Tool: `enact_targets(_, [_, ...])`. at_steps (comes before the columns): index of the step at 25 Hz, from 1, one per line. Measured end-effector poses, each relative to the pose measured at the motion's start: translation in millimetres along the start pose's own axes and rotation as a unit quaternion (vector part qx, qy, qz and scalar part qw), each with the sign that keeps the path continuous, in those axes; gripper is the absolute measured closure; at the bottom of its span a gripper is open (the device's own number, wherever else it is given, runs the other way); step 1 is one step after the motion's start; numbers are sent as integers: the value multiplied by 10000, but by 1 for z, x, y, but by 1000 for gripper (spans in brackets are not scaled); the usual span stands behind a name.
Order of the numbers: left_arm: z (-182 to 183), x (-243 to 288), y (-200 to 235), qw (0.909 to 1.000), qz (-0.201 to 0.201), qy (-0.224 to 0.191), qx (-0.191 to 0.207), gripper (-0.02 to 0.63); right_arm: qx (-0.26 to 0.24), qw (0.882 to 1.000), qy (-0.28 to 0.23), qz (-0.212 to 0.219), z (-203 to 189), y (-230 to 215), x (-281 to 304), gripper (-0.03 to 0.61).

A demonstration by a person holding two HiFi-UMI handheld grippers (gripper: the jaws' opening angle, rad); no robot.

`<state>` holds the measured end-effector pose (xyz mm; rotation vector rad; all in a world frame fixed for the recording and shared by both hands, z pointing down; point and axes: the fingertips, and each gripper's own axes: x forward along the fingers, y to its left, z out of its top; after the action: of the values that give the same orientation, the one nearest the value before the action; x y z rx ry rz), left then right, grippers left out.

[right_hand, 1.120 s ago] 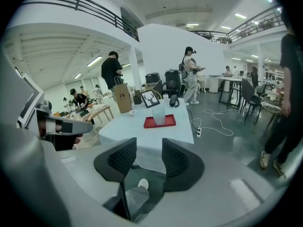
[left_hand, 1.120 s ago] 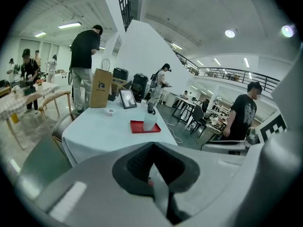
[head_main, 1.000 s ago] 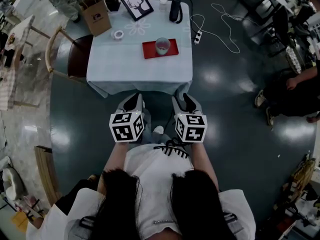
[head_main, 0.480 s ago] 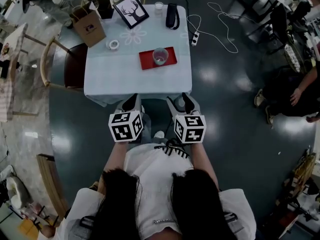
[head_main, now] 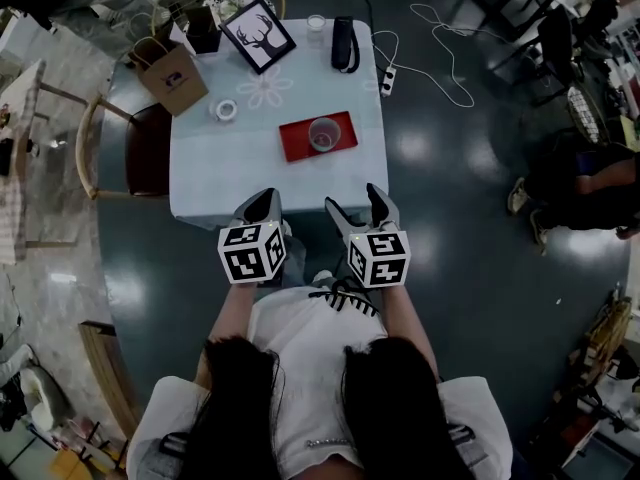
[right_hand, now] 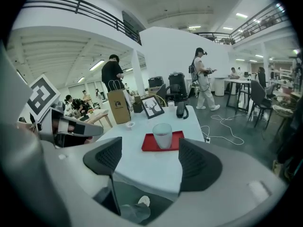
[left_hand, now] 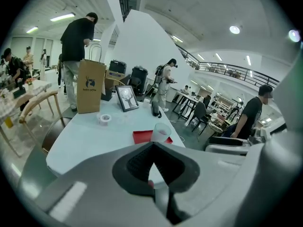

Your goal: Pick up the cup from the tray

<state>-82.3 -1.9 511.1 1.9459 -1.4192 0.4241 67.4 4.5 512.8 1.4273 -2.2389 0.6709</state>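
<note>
A clear plastic cup (head_main: 323, 133) stands upright on a red tray (head_main: 300, 144) on the white-clothed table (head_main: 230, 168). Both grippers hang over the floor just short of the table's near edge, apart from the cup. My left gripper (head_main: 262, 208) is shut and holds nothing. My right gripper (head_main: 357, 208) is open and empty. In the right gripper view the cup (right_hand: 162, 135) and tray (right_hand: 176, 142) lie straight ahead beyond the open right gripper (right_hand: 150, 161). The left gripper view shows the cup (left_hand: 161, 132) above the closed left gripper (left_hand: 152, 162).
On the table's far side stand a brown paper bag (head_main: 168, 73), a framed deer picture (head_main: 258, 33), a tape roll (head_main: 226, 109), a small glass (head_main: 316, 23) and a black device (head_main: 343, 43). A chair (head_main: 140, 148) stands at the left. A power strip (head_main: 388, 73) lies on the floor.
The table and tray have drawn nearer to the grippers. My right gripper's jaws have spread from shut to open. The left gripper stays shut.
</note>
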Motion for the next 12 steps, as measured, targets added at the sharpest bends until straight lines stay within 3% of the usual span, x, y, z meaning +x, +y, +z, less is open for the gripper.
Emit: enact_targets(12, [24,15,29,9992,-189,289,215,614,-154,9995,96,-246,12,9,38,138])
